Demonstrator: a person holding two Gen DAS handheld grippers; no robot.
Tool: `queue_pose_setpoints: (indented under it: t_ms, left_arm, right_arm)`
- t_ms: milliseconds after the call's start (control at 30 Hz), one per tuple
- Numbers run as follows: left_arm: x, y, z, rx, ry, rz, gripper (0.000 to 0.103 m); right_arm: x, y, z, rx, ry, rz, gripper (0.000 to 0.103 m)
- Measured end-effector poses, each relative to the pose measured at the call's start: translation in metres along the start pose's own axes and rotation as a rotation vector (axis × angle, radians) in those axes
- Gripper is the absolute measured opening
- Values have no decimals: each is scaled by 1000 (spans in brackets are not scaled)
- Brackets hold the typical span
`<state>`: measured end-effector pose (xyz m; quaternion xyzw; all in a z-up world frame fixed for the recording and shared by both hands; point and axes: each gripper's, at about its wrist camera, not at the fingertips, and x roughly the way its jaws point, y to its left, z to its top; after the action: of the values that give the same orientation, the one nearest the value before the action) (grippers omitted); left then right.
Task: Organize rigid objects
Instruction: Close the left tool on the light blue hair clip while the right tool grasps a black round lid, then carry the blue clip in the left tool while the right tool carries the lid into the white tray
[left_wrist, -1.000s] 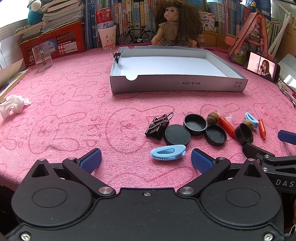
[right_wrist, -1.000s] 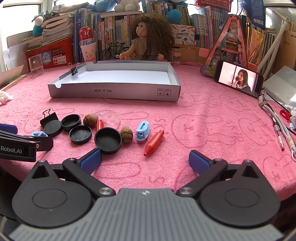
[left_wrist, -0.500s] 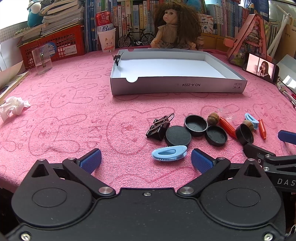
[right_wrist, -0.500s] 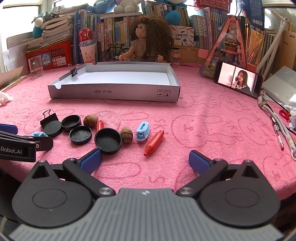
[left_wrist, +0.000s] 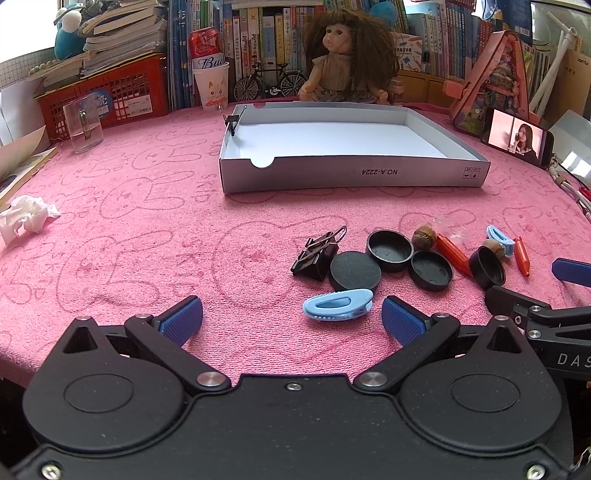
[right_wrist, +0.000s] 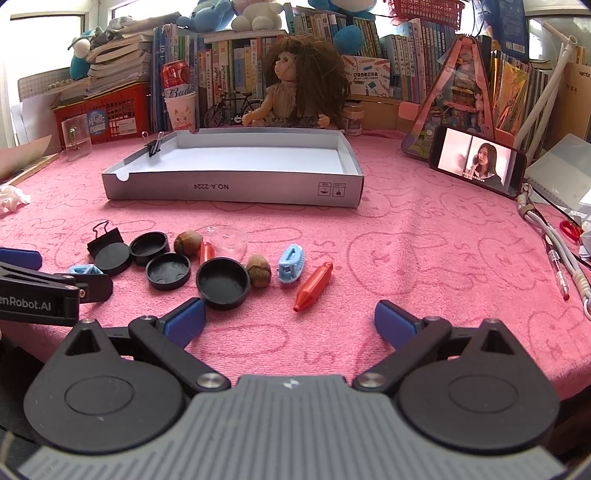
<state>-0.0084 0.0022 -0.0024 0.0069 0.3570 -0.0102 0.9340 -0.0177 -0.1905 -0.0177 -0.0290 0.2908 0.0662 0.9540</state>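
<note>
Left wrist view: small rigid items lie loose on the pink counter (left_wrist: 147, 221) in front of the white cardboard tray (left_wrist: 351, 173). Light-blue clip (left_wrist: 338, 304) sits nearest, just ahead of the left gripper (left_wrist: 291, 317), between its blue pads but not touched — jaws wide, holding nothing. Behind it a black binder clip (left_wrist: 316, 253) touches a flat black cap (left_wrist: 354, 270); two more caps, open side up, sit just right of that.

Right wrist view: right gripper (right_wrist: 290, 319) also has jaws wide and empty, hovering low over the counter edge. Black cap (right_wrist: 222, 282) sits just beside its left pad, a hazelnut (right_wrist: 258, 270) touching the cap, then a second blue clip (right_wrist: 290, 264) and a red crayon-shaped piece (right_wrist: 314, 286). Tray interior is bare apart from a binder clip (right_wrist: 154, 146) on its left wall. Phone (right_wrist: 476, 162) propped well off to the right.
</note>
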Motion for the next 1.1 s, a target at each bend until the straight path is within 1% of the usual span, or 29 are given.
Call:
queue_pose_setpoints:
  t_ms: [100, 200, 300, 367, 433, 467, 500, 567, 600, 633, 700, 767, 867, 900, 1000, 1100]
  left_arm:
    - [-2, 1, 0, -3, -4, -7, 102]
    - [-5, 2, -1, -5, -17, -17, 96]
    - [-9, 1, -1, -3, -32, -36, 86]
    - [-12, 0, -2, -1, -42, -47, 75]
    - [-13, -2, -3, 2, -47, -54, 70]
    - [-15, -4, -4, 6, -53, -58, 67]
    - [-16, -5, -4, 9, -56, -63, 62]
    - [-17, -6, -4, 11, -59, -72, 56]
    - [-17, -7, -4, 9, -60, -77, 54]
    - [-17, -6, -4, 3, -60, -83, 49]
    - [-18, -5, -4, -6, -60, -91, 44]
    - [-18, -6, -3, -7, -60, -99, 37]
    - [-19, -7, -4, 0, -62, -109, 36]
    - [-19, -8, -4, 1, -65, -107, 36]
    - [-20, -9, -5, 3, -70, -114, 36]
    - [-23, -9, -4, 7, -86, -122, 35]
  right_arm:
    - [-3, 2, 1, -8, -15, 27, 98]
    - [-7, 5, 2, -19, -37, 49, 93]
    - [-11, 8, 4, -36, -57, 82, 88]
    - [-12, 12, 5, -55, -68, 94, 84]
    - [-12, 14, 6, -57, -73, 111, 77]
    - [-11, 14, 6, -49, -71, 122, 75]
    - [-10, 13, 7, -39, -66, 132, 72]
    - [-7, 13, 8, -18, -53, 148, 66]
    - [-6, 12, 9, -7, -48, 153, 61]
    - [-5, 12, 10, 2, -46, 157, 57]
    - [-3, 11, 10, 15, -41, 163, 54]
    - [-1, 10, 11, 24, -36, 166, 52]
    - [0, 9, 10, 36, -27, 168, 44]
    - [0, 9, 10, 45, -25, 169, 37]
    - [-1, 9, 9, 50, -28, 173, 37]
    - [-5, 11, 11, 37, -49, 175, 37]
